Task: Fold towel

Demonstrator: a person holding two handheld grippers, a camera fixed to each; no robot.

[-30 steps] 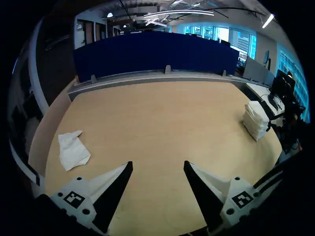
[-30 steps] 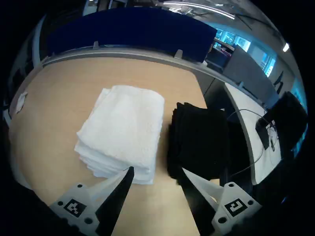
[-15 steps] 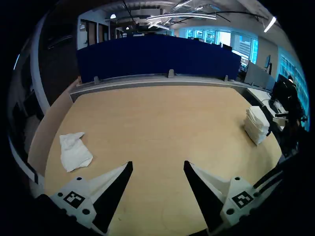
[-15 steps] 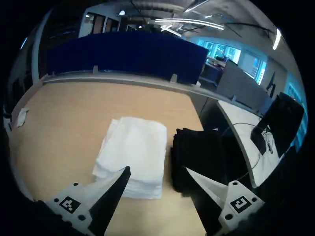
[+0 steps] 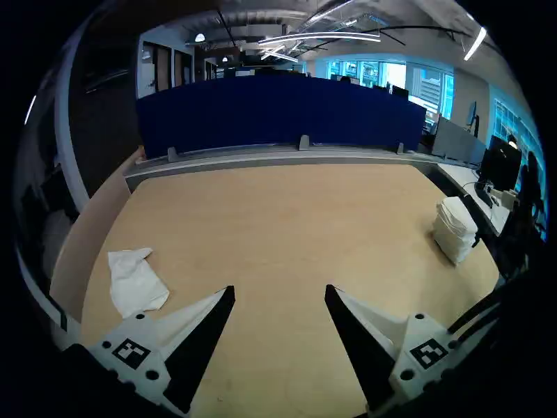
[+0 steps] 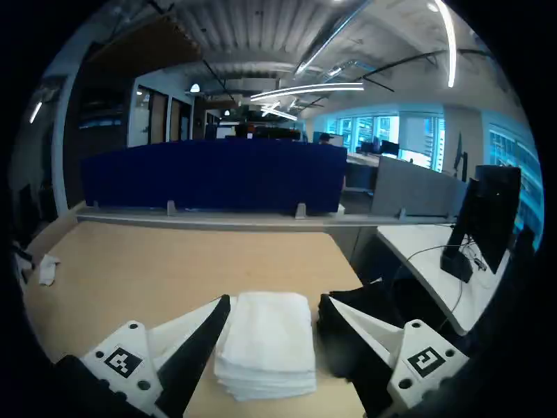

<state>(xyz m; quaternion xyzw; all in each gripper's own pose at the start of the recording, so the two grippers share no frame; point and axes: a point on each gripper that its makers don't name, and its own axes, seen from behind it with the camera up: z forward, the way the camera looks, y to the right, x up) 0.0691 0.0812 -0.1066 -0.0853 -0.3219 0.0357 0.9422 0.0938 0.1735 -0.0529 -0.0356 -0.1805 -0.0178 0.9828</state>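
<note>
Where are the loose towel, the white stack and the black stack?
loose towel (image 5: 137, 285), left gripper view, cloth's middle.
white stack (image 6: 268, 329), right gripper view, top face.
black stack (image 6: 363, 295), right gripper view, top edge.

hand-held gripper (image 5: 278, 298) | black tapered fingers (image 5: 203, 338) | white mounts (image 5: 386, 333) (square black-white markers (image 5: 132, 352))

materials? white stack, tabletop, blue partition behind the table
White stack: looks like terry cotton, matte, with a nubby surface and soft layered folded edges.
Tabletop: probably light wood-look laminate, smooth with a faint sheen.
Blue partition: likely a fabric-covered panel, flat matte navy; the weave is too small to tell.
</note>
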